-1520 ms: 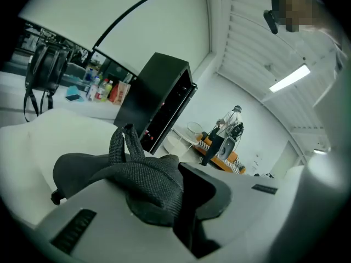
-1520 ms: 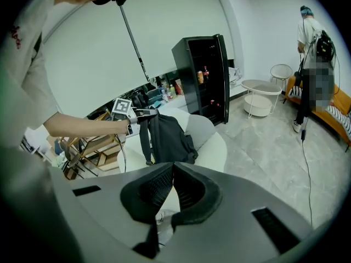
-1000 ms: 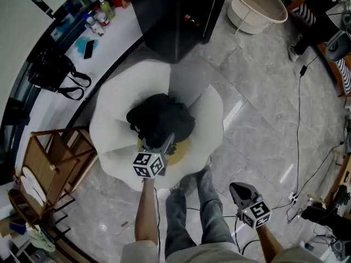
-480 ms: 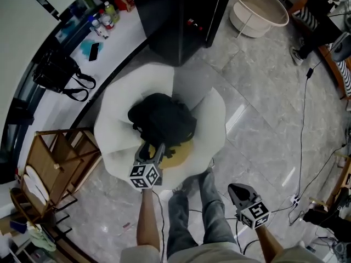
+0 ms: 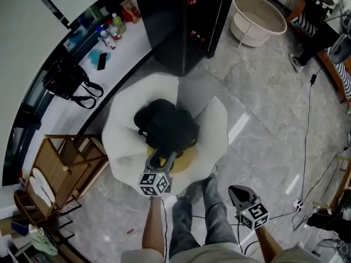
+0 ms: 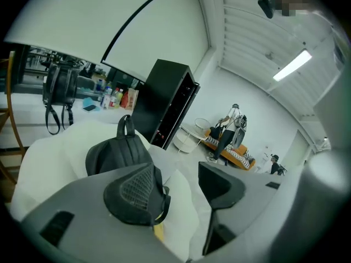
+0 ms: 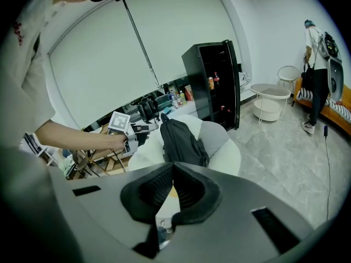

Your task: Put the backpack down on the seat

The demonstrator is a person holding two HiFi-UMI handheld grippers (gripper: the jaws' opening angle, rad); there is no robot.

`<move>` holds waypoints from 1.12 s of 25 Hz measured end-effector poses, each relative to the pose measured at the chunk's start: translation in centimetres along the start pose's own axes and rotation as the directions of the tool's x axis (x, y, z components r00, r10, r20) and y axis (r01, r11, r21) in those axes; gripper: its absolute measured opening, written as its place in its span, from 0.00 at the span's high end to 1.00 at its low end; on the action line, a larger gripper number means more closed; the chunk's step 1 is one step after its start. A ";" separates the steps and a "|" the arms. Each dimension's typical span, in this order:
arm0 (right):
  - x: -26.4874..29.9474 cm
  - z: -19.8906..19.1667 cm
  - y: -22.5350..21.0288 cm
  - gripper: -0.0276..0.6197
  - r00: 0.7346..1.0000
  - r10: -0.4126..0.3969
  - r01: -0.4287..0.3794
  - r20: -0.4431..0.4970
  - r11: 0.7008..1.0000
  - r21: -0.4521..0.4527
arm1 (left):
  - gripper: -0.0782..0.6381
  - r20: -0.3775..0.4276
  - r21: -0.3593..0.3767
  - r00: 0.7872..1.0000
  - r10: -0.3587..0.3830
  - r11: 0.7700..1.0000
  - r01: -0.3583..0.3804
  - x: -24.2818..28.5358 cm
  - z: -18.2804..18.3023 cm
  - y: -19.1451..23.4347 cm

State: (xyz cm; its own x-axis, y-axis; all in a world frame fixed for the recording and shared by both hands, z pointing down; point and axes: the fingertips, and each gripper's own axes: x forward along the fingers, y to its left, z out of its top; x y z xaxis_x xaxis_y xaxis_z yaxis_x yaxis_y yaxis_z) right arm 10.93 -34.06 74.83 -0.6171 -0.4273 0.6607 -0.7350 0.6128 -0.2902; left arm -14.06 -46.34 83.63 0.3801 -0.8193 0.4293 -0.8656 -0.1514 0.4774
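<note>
The backpack [image 5: 166, 126] is seen on the seat [image 5: 123, 125] just ahead of the left gripper [image 5: 160, 160], whose jaws are spread and empty. The right gripper [image 5: 241, 192] is held with its jaws pressed together.

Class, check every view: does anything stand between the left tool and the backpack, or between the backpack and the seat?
Nothing visible does. The backpack already rests on the white seat. The left tool, its jaws apart and empty, is close beside it with only open space between them.
</note>
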 end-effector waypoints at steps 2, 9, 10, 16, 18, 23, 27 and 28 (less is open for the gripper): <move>-0.3 0.8 0.6 0.91 1.000 -0.005 0.005 0.019 1.000 -0.003 | 0.51 -0.003 0.016 1.000 -0.016 1.000 0.016 -0.6 0.6 -0.9; -2.2 3.3 2.6 0.91 0.994 -0.033 0.035 0.101 0.999 -0.016 | 0.65 0.000 0.089 0.998 -0.061 0.994 0.061 -3.9 3.5 -4.1; -2.5 3.6 3.0 0.91 0.993 -0.037 0.040 0.113 0.999 -0.018 | 0.70 0.004 0.091 0.998 -0.070 0.993 0.069 -4.6 3.9 -4.5; -4.3 5.1 4.9 0.91 0.982 -0.065 0.071 0.179 0.997 -0.026 | 0.84 0.026 0.118 0.992 -0.123 0.986 0.120 -8.1 6.1 -6.9; -4.9 5.4 5.5 0.91 0.978 -0.077 0.084 0.196 0.996 -0.024 | 0.85 0.010 0.151 0.991 -0.136 0.980 0.133 -9.3 6.1 -7.7; -5.9 6.6 6.6 0.91 0.965 -0.101 0.111 0.243 0.994 -0.026 | 0.85 0.002 0.181 0.986 -0.169 0.969 0.166 -12.1 7.2 -9.6; -6.5 8.3 7.2 0.91 0.947 -0.125 0.138 0.295 0.990 -0.024 | 0.85 0.002 0.190 0.987 -0.161 0.969 0.158 -13.9 8.4 -10.3; -6.7 8.9 7.5 0.91 0.942 -0.128 0.143 0.310 0.989 -0.025 | 0.85 0.006 0.193 0.986 -0.167 0.968 0.163 -14.4 8.8 -10.8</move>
State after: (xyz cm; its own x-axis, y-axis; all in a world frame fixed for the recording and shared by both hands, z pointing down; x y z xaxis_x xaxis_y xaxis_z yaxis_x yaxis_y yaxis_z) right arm 7.10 -32.51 62.10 -0.5743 -0.6869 0.4454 -0.8083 0.5620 -0.1754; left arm -13.09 -37.77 65.58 0.5175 -0.7855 0.3393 -0.8386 -0.3867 0.3838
